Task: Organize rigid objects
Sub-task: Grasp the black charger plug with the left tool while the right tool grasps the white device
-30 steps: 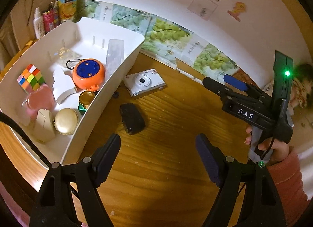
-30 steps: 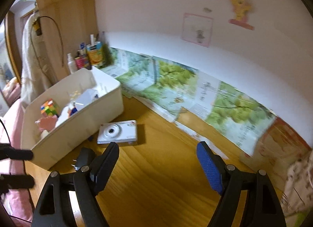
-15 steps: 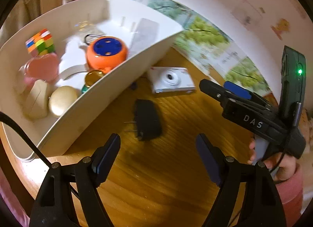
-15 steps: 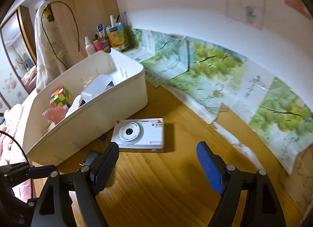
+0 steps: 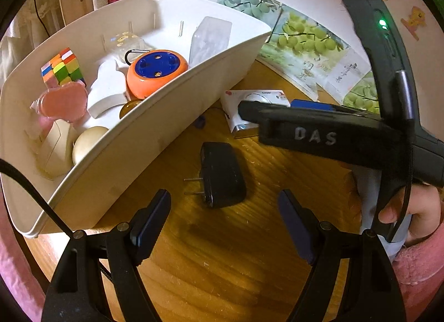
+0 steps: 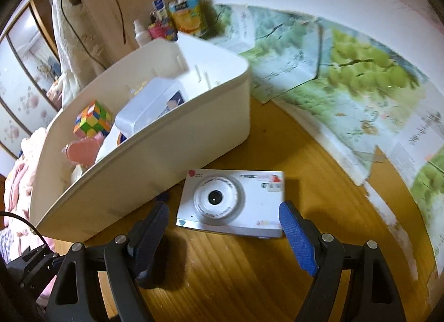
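Sorting looks mostly done from where I sit: the white bin (image 5: 155, 139) already holds a Rubik's cube (image 5: 62, 68), an orange puck-shaped gadget with a blue top (image 5: 156, 72), a pink heart-shaped case (image 5: 62, 101), a clear plastic box (image 5: 211, 39) leaning on the far wall, a round gold tin (image 5: 88, 143) and a few pale pieces I cannot name. Two things are left out on the wooden desk (image 5: 222, 266), as far as I can see: a black plug adapter (image 5: 222, 173) and a white compact camera (image 6: 231, 201). My left gripper (image 5: 224, 219) hangs just short of the adapter with its jaws apart and nothing between them; the adapter lies flat near the bin's front wall, its two metal prongs pointing toward the bin. My right gripper (image 6: 222, 232) also has its jaws spread, one on each side of the camera's near edge but not pressing it, so I judge the camera to be the piece in hand for that side. The camera lies lens-up, just beside the bin, a slim white slab with a round lens ring, a small red mark at one corner and stickers at another. Its flat sides should give the pads fair purchase.
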`<state>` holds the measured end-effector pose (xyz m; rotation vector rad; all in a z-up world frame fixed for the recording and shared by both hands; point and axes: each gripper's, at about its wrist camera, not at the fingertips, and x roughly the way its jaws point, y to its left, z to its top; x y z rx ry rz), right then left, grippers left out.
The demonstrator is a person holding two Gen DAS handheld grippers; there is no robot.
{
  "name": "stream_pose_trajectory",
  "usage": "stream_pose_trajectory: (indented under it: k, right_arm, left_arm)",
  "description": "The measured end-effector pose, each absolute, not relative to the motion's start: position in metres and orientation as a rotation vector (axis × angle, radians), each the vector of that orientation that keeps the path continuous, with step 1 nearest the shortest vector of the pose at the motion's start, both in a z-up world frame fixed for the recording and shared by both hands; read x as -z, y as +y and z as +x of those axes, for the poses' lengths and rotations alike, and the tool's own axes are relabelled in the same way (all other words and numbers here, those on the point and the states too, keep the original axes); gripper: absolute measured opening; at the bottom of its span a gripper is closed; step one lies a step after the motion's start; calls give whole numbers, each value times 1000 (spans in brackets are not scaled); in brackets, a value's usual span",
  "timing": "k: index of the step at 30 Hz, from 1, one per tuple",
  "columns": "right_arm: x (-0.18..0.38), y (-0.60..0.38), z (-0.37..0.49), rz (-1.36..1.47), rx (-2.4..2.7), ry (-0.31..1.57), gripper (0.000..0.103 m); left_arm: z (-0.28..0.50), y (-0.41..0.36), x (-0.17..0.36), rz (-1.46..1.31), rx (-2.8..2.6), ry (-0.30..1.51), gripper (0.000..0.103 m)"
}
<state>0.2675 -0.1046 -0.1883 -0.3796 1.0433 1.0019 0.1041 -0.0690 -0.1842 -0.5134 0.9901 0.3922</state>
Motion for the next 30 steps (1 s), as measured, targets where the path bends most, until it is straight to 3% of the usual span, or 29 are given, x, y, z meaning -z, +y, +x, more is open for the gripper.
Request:
stream_pose_trajectory:
  k: [6,16,22,30]
  right_arm:
    - [190,-91,262,-463,-1000,1024,89]
    - [192,-83,262,-506,-906,1016,89]
    - [202,-74,257,-603,-887,1012,99]
    - [220,-73,264,-607,-874,1057,99]
  left_arm:
    - [116,-70,186,-513,-378,978,82]
    - [128,-76,190,-448,-364,966,82]
    - [135,-82,194,-385,-378,964,82]
    - [137,-83,197,-349,-398,955,82]
